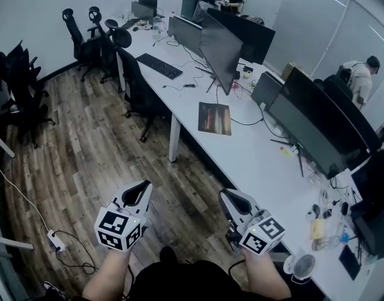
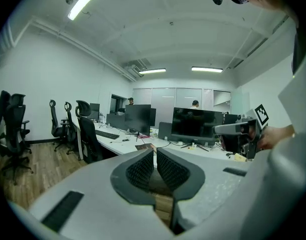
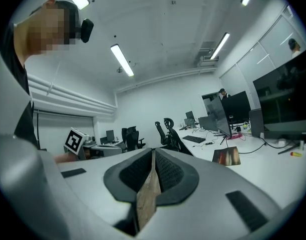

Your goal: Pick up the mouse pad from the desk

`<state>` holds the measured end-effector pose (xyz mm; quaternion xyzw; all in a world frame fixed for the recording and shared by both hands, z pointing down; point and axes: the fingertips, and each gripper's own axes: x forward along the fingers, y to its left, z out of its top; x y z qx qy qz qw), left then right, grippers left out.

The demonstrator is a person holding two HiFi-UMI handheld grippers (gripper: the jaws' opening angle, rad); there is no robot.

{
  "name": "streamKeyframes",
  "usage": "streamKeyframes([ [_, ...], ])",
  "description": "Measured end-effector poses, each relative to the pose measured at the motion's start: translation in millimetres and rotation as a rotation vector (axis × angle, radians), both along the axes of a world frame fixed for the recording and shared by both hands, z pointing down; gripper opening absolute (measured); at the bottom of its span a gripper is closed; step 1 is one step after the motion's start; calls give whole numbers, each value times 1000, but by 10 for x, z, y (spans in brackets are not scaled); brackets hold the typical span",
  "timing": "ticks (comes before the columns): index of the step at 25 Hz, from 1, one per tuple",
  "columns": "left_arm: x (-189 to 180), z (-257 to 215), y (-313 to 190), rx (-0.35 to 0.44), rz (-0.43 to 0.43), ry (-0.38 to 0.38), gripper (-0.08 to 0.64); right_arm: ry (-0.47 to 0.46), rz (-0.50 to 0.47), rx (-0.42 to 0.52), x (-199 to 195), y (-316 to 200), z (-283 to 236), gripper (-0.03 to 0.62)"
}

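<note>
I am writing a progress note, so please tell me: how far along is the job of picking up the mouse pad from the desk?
Done: nothing yet. The mouse pad lies flat on the white desk, untouched. In hand: nothing. The left gripper and right gripper are both shut and empty, held beside the desk and well short of the pad. Left to do: reach the pad, open the fingers, grip it and lift it.
</note>
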<state>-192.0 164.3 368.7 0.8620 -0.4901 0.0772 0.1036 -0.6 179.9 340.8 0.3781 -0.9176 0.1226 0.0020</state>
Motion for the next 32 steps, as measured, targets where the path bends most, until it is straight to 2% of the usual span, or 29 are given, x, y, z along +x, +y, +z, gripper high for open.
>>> streamKeyframes([
  [9,-230,74,-496,-12,10,16,28,35,-3,-37,-241,-508,155,43],
  [20,-160,179,-1397,-32,-30,-27,28,8,-34,-48,-121,-1548,323,52],
  [32,507,402,-3117,-116,-49,-59,28,-24,-65,-127,505,-3308,684,64],
])
